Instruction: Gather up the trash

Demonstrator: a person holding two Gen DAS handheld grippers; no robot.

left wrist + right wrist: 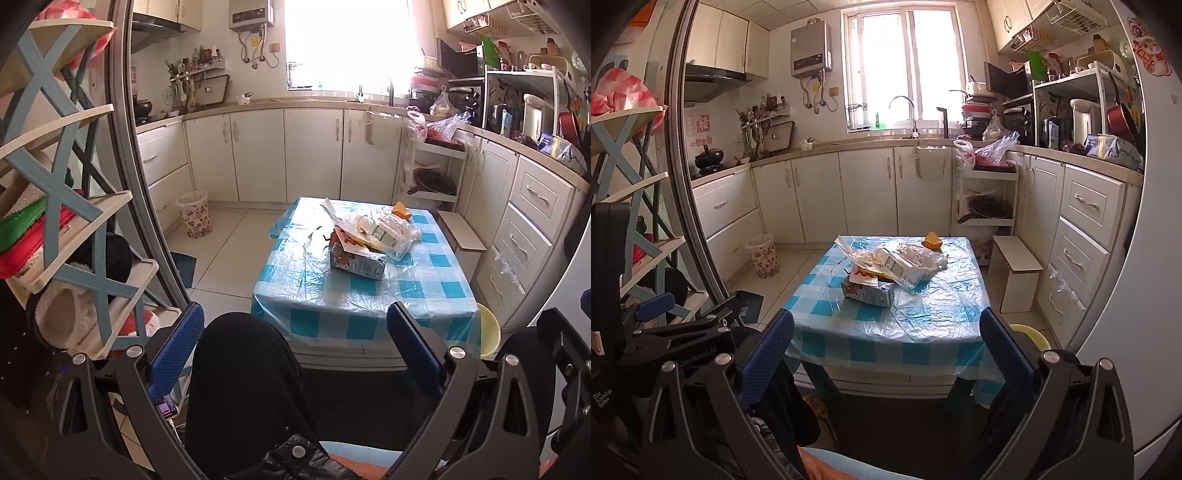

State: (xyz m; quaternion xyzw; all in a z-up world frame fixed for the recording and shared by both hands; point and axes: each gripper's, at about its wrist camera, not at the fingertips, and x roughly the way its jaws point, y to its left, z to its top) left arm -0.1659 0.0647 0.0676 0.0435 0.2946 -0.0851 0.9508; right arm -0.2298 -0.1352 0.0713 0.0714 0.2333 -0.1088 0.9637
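A pile of trash lies on a low table [424, 291] [942, 321] with a blue checked cloth under clear plastic. The pile holds a flattened drink carton [356, 264] [870, 291], a clear plastic bag with a bottle in it [384, 230] [905, 264] and an orange peel [400, 211] [931, 240]. A floral waste bin [194, 214] [762, 255] stands on the floor left of the table. My left gripper [295, 347] is open and empty, well short of the table. My right gripper [886, 347] is open and empty too.
White kitchen cabinets [868, 192] line the back and right walls. A small white stool [1015, 273] stands right of the table, with a yellow basin [487, 332] near the table's front corner. A shelf rack [74, 221] and a door frame are on the left. A dark-clothed knee [240, 387] is below.
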